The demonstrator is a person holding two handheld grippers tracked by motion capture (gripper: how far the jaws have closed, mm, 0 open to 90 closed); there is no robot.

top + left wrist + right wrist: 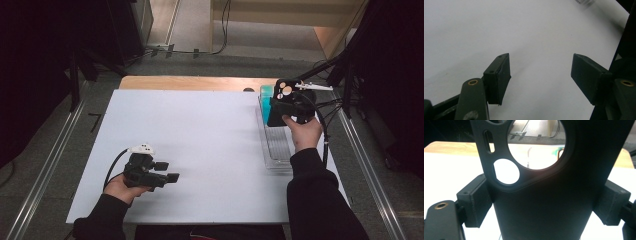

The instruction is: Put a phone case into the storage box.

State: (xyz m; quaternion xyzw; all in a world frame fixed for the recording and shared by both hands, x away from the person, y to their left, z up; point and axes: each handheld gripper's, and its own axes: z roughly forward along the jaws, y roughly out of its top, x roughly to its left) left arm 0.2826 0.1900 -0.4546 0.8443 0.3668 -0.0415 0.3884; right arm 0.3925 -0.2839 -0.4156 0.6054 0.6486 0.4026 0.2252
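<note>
High view: the right hand-held gripper (278, 107) is at the far right of the white worktop (200, 150), above a clear tray (276, 150) that runs near-to-far along the right edge. It carries a flat black plate (283, 100) with round holes in its upper part. A teal object (266, 95) stands at the tray's far end, just left of the plate; whether the two touch I cannot tell. The left hand-held gripper (170, 171) sits low at the near left, well apart from the tray, pointing right across bare worktop.

Left gripper view: the two black pads (501, 77) stand apart with nothing between them, white worktop beyond. A corner of the clear tray (584, 2) blurs at the top right.

Right gripper view: the black plate (544, 200) is upright between the jaws, and both pads (475, 203) press its side edges, so this hand-held gripper is clamped on the plate. One large round hole and smaller cut-outs let the worktop and room show through.

Step in hand, as I judge it: carrying the plate over the far end of the tray, either to set it in or just lifted out. A placing move would call for lowering the plate upright and square to the tray walls, clear of the teal object, before the jaws part. The left hand-held gripper is idle and could steady the tray.
</note>
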